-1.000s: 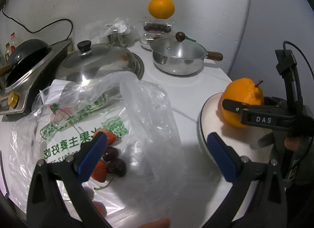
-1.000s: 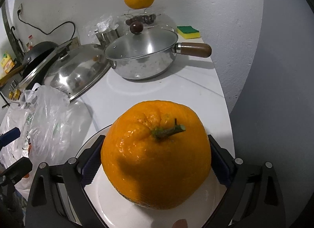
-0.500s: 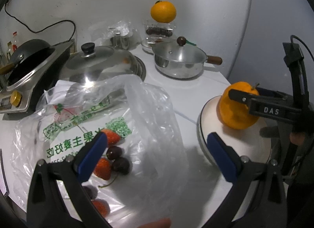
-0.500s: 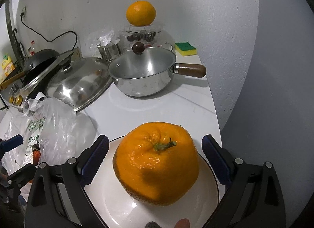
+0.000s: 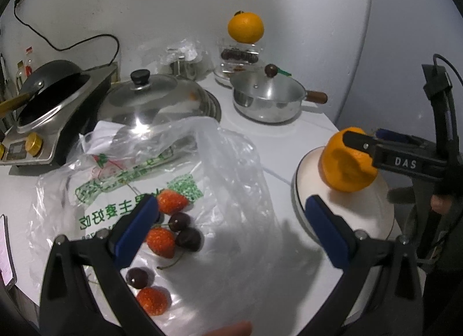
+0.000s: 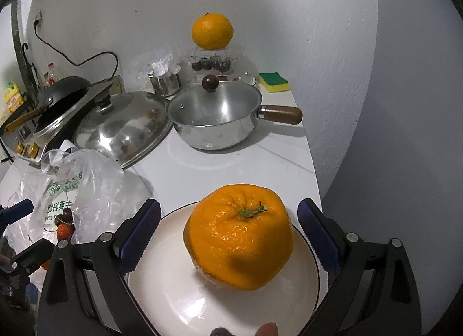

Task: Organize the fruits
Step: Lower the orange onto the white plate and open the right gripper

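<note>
My two fisheye views bend hard at the edges, corners black. Cool, dim indoor light falls from above; glare spots sit on the steel wok lid (image 5: 150, 104) and the saucepan (image 6: 215, 121). The orange (image 6: 238, 237) casts a soft shadow on my plate (image 6: 173, 286). Focus holds; slight grain

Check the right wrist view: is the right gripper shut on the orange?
No, the right gripper stands open, with gaps between both fingers and the orange on the plate.

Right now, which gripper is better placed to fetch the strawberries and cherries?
Left. The left gripper hangs open over the plastic bag with the strawberries and cherries; the right gripper straddles the orange on the plate.
</note>
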`<state>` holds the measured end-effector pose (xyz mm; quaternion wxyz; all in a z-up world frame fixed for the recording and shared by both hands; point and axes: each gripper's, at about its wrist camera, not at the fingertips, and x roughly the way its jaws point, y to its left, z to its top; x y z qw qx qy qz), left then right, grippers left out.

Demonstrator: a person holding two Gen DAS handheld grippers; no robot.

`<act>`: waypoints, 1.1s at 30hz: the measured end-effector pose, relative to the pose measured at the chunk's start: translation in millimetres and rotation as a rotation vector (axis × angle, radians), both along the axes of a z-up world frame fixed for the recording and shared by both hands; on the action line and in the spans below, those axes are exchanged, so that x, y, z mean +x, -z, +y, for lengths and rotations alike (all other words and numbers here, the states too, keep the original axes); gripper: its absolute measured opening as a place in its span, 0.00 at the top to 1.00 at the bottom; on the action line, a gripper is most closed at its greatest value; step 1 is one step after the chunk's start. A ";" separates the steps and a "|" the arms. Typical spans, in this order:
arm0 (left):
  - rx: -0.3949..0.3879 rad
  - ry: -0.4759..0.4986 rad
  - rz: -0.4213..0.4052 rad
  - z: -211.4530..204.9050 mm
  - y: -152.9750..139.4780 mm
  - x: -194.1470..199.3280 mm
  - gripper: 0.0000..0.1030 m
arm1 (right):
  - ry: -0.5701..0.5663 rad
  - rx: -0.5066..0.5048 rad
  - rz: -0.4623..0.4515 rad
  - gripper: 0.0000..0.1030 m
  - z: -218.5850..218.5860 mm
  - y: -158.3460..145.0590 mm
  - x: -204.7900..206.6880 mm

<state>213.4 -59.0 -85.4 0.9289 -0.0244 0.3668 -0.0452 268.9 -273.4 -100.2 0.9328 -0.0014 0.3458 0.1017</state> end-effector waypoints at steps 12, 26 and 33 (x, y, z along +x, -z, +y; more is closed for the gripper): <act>0.005 -0.012 -0.035 3.8 -15.2 -24.2 0.01 | -0.015 0.005 -0.043 0.06 5.6 -19.5 -25.3; 0.010 -0.029 -0.078 17.6 -31.7 -50.9 0.01 | -0.032 0.000 -0.081 0.06 17.7 -37.5 -52.0; 0.009 -0.040 -0.093 29.9 -37.0 -64.2 0.01 | -0.040 -0.006 -0.096 0.06 27.8 -44.1 -63.9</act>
